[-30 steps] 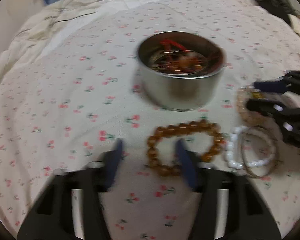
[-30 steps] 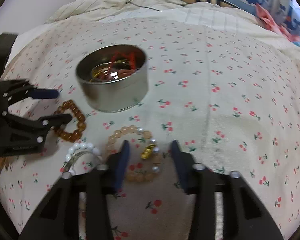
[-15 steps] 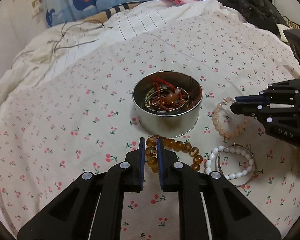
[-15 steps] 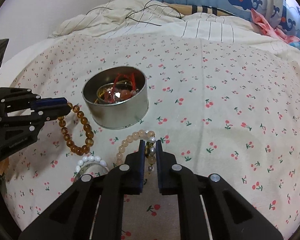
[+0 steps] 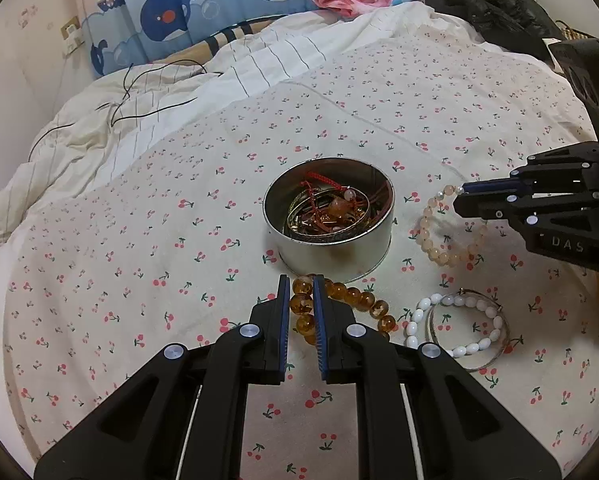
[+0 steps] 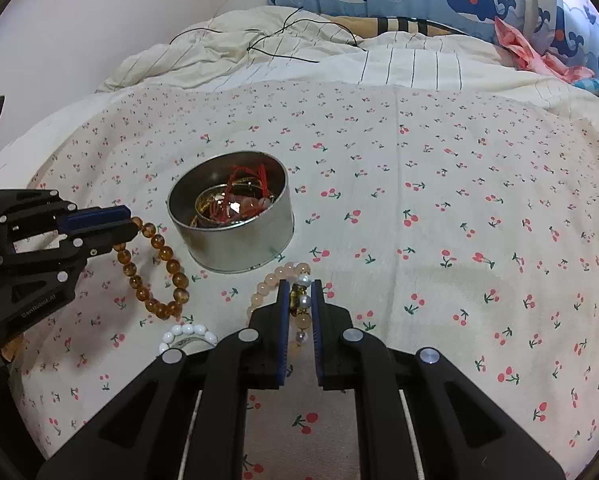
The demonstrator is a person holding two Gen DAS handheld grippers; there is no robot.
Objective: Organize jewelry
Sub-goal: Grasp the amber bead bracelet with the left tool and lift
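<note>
Cherry-print bedspread (image 5: pixel 139 240): left claw (image 5: pixel 301 304) apparently pinches amber bracelet (image 5: pixel 355 300); right claw (image 6: pixel 299 304) grips peach bracelet (image 6: pixel 265 292).

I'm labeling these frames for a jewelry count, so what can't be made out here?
- Tin contents: a tangle in both views; pieces cannot be counted, the wall hides the bottom.
- Amber bracelet: left wrist view, near beads hidden behind the left gripper.
- White bead bracelet: right wrist view, mostly covered by the right gripper.

The left tool (image 5: pixel 301 284) hides part of the amber bracelet (image 5: pixel 355 300).
</note>
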